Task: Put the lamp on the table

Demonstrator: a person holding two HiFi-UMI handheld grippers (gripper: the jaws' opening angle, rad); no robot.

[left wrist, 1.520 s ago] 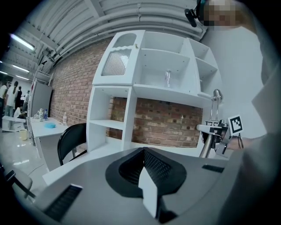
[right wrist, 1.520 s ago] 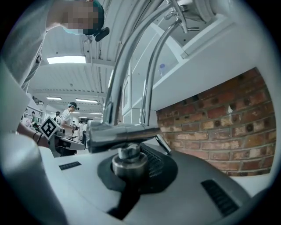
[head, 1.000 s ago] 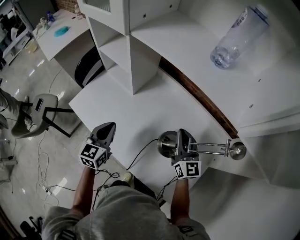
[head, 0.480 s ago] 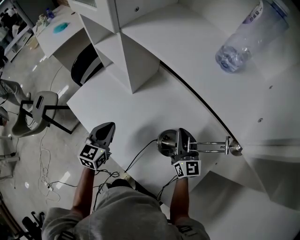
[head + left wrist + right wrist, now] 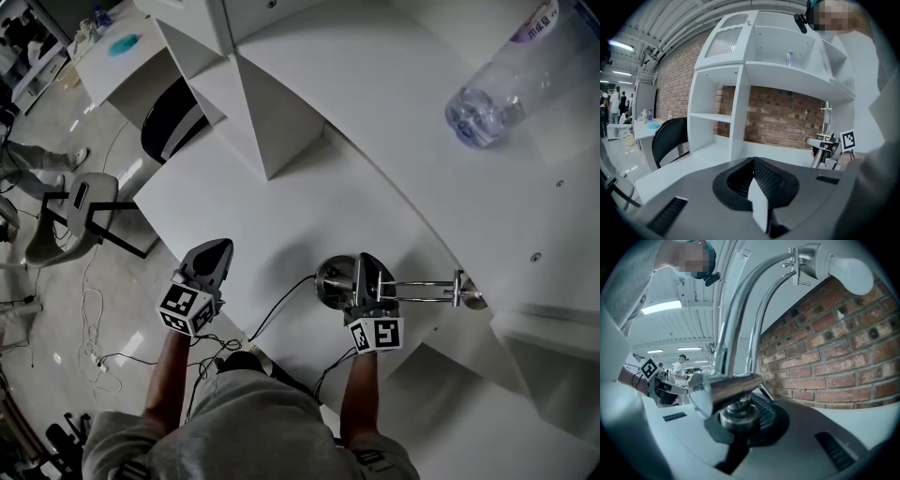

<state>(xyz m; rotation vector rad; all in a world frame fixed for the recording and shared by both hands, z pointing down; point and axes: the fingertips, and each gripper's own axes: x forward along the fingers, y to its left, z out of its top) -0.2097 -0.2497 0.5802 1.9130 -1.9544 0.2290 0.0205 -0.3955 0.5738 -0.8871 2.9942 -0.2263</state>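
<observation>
On the far left floor, a stool (image 5: 75,208) and a black chair (image 5: 171,122), both well clear of the work; next comes the white table (image 5: 272,206), front edge toward me; my left gripper (image 5: 212,253) hangs over that edge with its fingers pressed together on nothing, well apart from the job.

A cable (image 5: 281,302) trails off the front edge from the lamp (image 5: 330,278); its round base is over the table near the front, just left of my right gripper (image 5: 367,272). The right jaws are clamped on the joint low on the stem, so the base sits below and just ahead of the fingers; I can't tell from the head view whether the base touches the tabletop or hangs just above it. The long axis is upright in the left gripper view, with twin rods rising to the bulb (image 5: 851,275).

The right gripper is the only one in play; my read is the coming move is straight down, then release.

To the right, the shelf unit (image 5: 394,84) overhangs; the lamp's head looks close to the shelf edge, which is the one thing in the way; a bottle (image 5: 502,80) lies up on the shelf, well apart.
</observation>
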